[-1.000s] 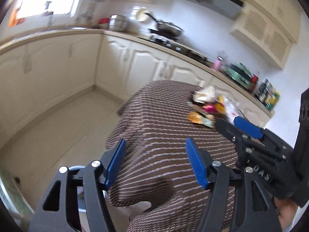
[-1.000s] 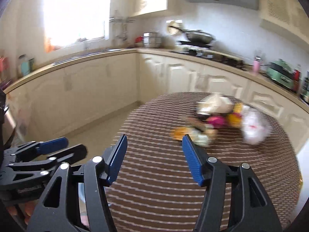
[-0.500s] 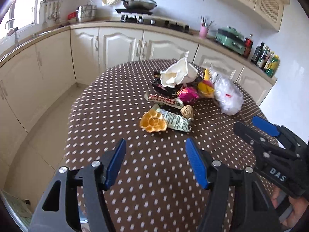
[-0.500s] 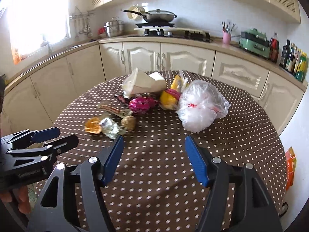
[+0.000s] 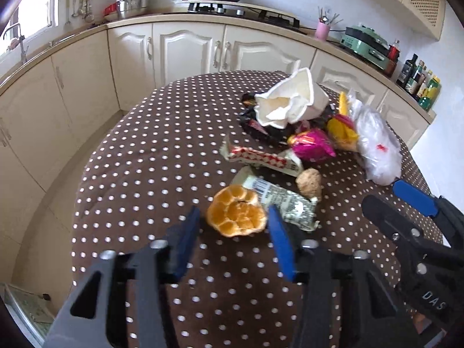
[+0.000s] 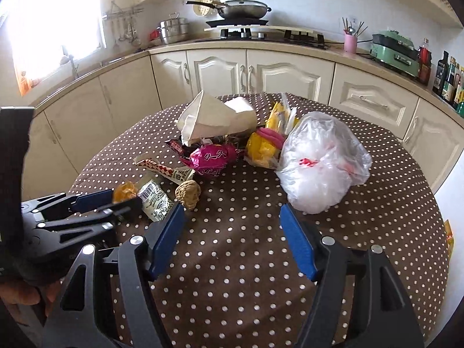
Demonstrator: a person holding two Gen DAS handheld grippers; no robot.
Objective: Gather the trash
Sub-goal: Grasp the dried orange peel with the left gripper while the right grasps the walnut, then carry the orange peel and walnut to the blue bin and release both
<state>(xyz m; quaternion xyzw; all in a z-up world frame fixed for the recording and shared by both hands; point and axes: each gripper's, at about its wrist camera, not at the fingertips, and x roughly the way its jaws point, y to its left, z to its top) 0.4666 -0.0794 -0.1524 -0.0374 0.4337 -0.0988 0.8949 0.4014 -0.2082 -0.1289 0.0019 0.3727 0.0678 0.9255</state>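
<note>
left gripper [image 5: 233, 233] | jaws just narrowing, orange peel [image 5: 236, 215] between them, not yet pinched | right gripper [image 6: 232, 236] jaws released, plastic bag [image 6: 320, 163] just ahead | first pickup near

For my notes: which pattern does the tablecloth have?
Brown with small white polka dots; the tablecloth shows best in the left wrist view.

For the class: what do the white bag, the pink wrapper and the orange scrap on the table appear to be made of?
White bag: thin translucent plastic film, crinkled and glossy. Pink wrapper: probably metallised foil, with shiny creases. Orange scrap: looks like citrus peel, matte and pithy, with segment imprints.
</note>
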